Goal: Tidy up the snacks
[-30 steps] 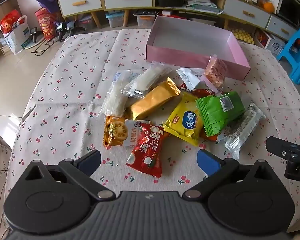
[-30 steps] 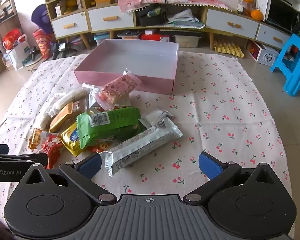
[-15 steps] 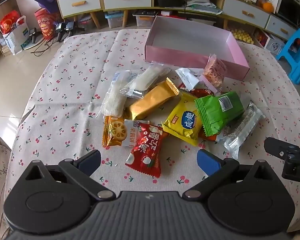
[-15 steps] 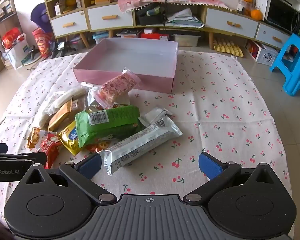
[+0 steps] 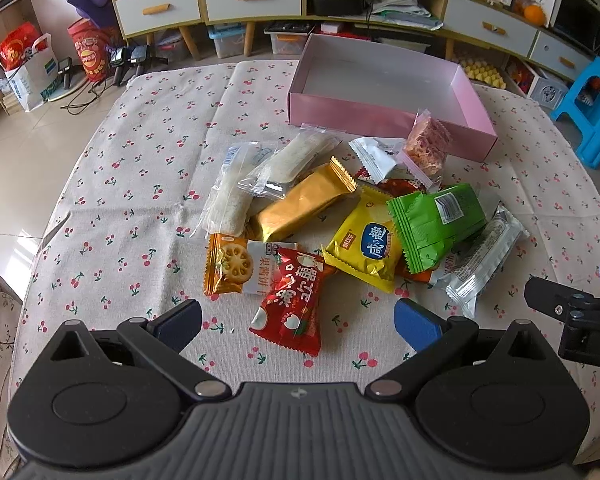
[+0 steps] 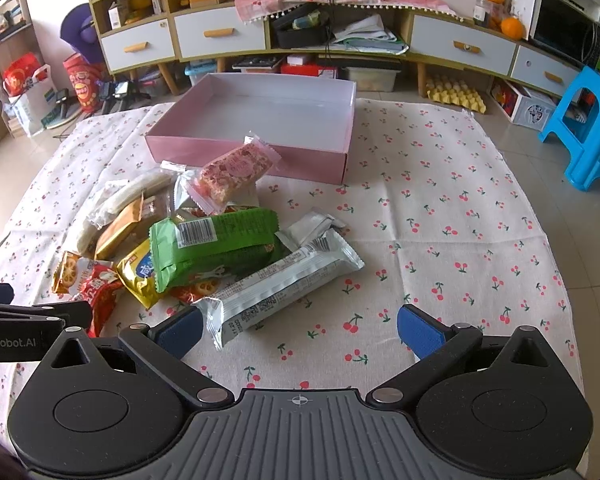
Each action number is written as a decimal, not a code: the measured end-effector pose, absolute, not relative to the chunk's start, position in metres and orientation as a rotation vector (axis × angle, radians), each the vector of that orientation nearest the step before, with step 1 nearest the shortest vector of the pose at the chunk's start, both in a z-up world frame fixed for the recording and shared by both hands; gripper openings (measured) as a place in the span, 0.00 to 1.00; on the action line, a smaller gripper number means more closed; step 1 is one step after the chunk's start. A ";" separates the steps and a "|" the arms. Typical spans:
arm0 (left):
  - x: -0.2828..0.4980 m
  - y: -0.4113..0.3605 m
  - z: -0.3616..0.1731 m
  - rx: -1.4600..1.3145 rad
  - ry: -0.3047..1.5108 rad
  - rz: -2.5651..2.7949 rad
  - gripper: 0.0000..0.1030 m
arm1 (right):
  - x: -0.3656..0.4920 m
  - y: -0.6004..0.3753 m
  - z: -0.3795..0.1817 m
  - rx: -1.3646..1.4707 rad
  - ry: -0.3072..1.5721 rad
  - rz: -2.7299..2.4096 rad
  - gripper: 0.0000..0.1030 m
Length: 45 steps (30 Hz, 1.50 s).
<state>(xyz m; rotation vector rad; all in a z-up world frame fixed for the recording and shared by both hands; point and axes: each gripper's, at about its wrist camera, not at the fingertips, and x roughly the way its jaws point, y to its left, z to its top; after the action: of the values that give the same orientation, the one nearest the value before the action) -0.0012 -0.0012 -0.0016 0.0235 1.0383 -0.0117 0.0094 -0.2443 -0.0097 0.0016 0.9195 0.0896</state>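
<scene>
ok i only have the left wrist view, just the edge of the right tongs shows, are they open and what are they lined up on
Observer: The right tongs are open and hold nothing. The near end of the long silver bar sits just inside the gap, by their left finger.
Operator: anything tucked behind the green pack that i can't see
Observer: Yes, a small silver packet lies on the far side of the long silver bar, right beside the green pack.
</scene>
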 end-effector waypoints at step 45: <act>-0.002 -0.001 -0.004 0.023 1.042 -0.015 1.00 | 0.010 -0.243 -0.013 -0.009 0.934 0.082 1.00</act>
<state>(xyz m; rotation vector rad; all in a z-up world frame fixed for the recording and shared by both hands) -0.0023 -0.0014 -0.0036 0.0233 1.0416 -0.0152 0.0098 -0.2429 -0.0130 -0.0093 0.9336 0.0818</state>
